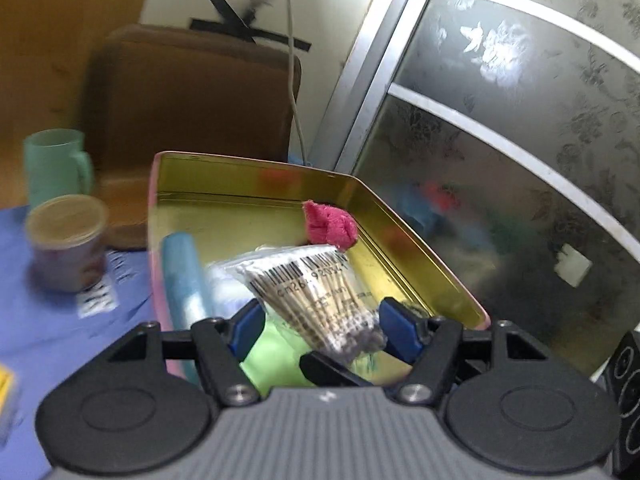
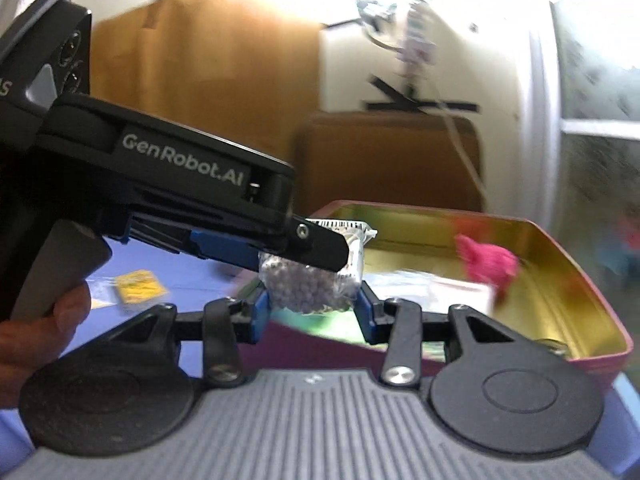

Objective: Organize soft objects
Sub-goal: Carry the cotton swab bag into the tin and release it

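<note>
Left hand-held gripper [image 1: 318, 330] spread apart around, not clamped on, cotton-swab packet [image 1: 316, 296]; packet above gold tin [image 1: 416, 240]; right hand-held gripper [image 2: 312, 312] closed on packet's bud end [image 2: 308, 288]; pink cloth [image 1: 330, 226] at tin's 1 o'clock corner; blue roll [image 1: 184, 276] at 9 o'clock; tin on blue-covered surface [image 1: 60, 320].

both fisheye views bend straight lines toward the rims. the right wrist view blows out white at twelve o'clock on the wall [image 2: 460, 32]; motion blur smears the tin [image 2: 568, 280] and frosted door [image 1: 520, 140].
</note>
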A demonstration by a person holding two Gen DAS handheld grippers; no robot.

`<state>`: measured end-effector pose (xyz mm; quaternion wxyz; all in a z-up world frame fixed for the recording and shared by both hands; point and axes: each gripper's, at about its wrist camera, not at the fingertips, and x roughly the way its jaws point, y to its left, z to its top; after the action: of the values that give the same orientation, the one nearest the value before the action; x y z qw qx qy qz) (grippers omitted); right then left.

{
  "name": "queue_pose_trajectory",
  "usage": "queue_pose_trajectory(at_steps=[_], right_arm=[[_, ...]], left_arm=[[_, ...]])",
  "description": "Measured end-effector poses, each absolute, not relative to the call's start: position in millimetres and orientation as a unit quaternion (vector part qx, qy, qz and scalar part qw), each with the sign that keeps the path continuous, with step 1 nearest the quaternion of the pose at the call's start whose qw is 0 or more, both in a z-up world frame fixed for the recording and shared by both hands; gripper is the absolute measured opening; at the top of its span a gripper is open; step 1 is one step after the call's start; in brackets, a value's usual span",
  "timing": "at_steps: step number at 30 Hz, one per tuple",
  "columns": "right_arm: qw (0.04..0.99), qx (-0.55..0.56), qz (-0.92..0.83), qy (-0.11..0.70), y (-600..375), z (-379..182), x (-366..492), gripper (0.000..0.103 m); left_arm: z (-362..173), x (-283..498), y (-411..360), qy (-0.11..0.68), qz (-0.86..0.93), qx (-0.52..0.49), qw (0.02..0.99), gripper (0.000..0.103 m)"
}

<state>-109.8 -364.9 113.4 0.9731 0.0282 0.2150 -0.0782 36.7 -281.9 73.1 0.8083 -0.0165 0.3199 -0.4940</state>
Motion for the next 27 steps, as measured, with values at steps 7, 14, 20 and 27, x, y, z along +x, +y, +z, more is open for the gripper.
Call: queue_pose_trajectory(at_steps=[7, 14, 20, 27], right_arm=[[0.950, 0.005, -0.175, 0.259, -409, 95, -53, 0.054], [0.957, 0.070, -0.186, 0.212, -429, 98, -90, 0.059], [0.951, 0.131, -0.198, 0.197, -437, 98, -109, 0.059], [0.949, 0.171, -0.178, 0.195, -425, 104, -121, 0.059]], left_arm=[[70, 61, -339, 0.322, -0.414, 0.039, 0.850, 0.082], [74, 49, -328, 0.296, -0.403, 0.048, 0.865, 0.094], [82, 24, -318, 0.271, -0.397, 0.080, 0.873, 0.094], [89, 2, -280, 0.260, -0.384, 0.077, 0.883, 0.096]])
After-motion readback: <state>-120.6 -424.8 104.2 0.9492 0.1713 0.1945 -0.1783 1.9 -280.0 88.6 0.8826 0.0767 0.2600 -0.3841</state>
